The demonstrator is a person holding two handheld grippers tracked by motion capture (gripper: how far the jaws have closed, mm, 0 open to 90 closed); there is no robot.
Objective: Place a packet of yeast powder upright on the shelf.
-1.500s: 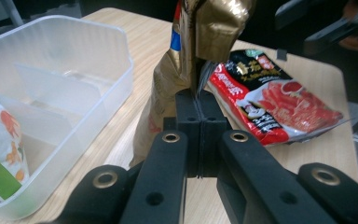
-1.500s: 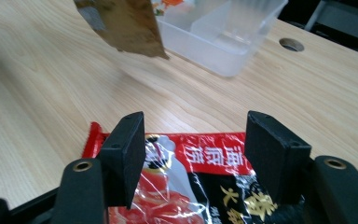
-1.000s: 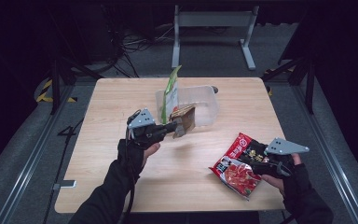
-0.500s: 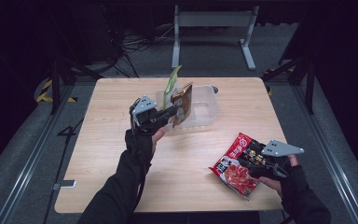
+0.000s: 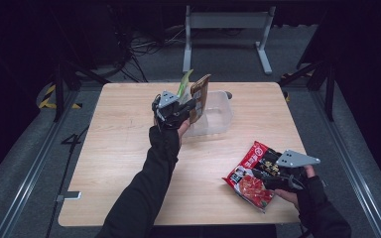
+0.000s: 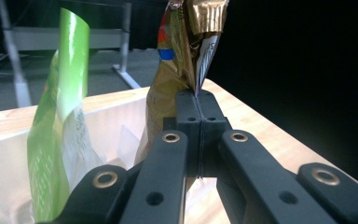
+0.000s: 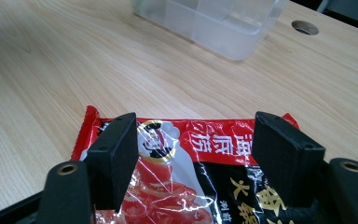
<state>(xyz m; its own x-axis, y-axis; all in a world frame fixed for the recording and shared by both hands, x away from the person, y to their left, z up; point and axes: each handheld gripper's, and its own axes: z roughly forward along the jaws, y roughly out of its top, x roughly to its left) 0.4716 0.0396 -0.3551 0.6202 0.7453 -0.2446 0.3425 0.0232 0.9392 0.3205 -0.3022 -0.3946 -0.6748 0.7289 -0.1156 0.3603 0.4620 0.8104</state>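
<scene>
Wood-grain table [image 5: 129, 163], crinkly gold packet [image 5: 200, 96], glossy red packet [image 5: 250, 176]

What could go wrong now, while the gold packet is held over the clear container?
The left hand-held gripper pinches only a thin edge of the gold packet, so it may slip or tear. Lowering it could knock the upright green packet in the clear container. The right hand-held gripper stands open around the red packet, so closing there could crumple it.
</scene>
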